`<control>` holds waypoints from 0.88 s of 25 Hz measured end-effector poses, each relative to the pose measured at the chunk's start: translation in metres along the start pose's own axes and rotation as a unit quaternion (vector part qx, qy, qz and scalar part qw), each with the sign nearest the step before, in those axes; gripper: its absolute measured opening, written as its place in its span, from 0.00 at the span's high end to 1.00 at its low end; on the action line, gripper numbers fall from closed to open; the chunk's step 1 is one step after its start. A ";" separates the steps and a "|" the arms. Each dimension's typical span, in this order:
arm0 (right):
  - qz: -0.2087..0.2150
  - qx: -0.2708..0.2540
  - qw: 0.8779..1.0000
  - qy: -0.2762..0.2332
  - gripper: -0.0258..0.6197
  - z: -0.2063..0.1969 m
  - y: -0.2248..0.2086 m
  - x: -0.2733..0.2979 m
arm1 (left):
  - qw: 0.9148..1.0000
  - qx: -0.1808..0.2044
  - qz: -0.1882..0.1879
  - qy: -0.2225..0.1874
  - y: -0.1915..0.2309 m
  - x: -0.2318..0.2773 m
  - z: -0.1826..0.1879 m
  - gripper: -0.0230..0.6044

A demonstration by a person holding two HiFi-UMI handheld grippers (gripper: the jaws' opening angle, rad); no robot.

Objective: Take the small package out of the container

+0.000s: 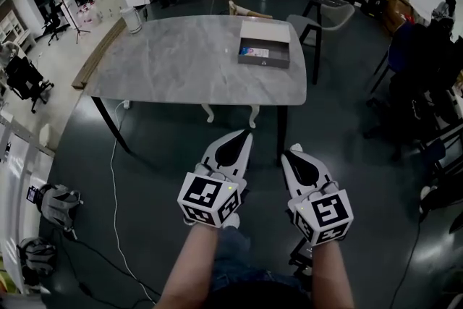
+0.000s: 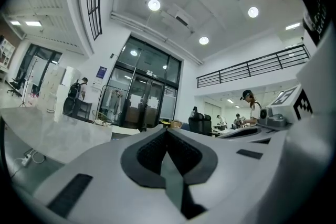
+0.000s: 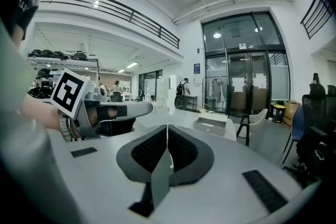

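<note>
Hovering side by side in the lower middle of the head view, the white left gripper with black pads (image 1: 244, 134) and the matching right gripper (image 1: 292, 149) point toward a grey marble-patterned table on thin dark legs (image 1: 181, 61). Each gripper carries a cube with square markers and sits over the dark floor, short of the table's near edge.

On the table's far right part, in the upper centre-right of the frame, stands a shallow grey rectangular cardboard container (image 1: 264, 61). The small white-and-blue package (image 1: 253, 52) lies flat inside it, near the front wall and toward the left end. Both grippers are well apart from the container.

Seen in the left gripper view, that gripper's two fingers are pressed together with nothing between them. The right gripper view shows the same: its fingers meet along a thin seam and pinch nothing, and the container appears just above them in the middle of the frame.

A pale curved chair (image 1: 329, 14) stands beyond the table at the upper right, and a thin white cable (image 1: 113, 177) trails across the floor at the left.
</note>
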State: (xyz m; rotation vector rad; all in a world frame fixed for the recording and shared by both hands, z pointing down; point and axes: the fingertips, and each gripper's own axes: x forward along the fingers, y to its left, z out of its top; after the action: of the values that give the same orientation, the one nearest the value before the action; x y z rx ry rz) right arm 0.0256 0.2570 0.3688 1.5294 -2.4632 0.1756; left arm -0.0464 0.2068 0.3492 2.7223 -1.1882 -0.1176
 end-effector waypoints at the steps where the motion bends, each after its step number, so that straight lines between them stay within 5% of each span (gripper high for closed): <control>1: 0.000 0.000 1.000 0.000 0.91 0.005 -0.003 0.012 | 1.000 -0.003 0.003 -0.001 0.013 0.006 0.003 0.94; 10: -0.013 -0.001 1.000 -0.009 0.91 0.050 -0.018 0.104 | 1.000 -0.001 -0.004 -0.021 0.097 0.053 0.040 0.94; 22: -0.038 -0.016 0.998 -0.044 0.91 0.089 -0.057 0.146 | 0.998 0.021 -0.025 -0.046 0.126 0.097 0.073 0.94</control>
State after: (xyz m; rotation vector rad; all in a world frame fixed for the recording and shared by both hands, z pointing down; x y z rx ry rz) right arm 0.0020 0.0852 0.3196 1.6485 -2.4558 0.0561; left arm -0.0815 0.0421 0.3008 2.8123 -1.1581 -0.2293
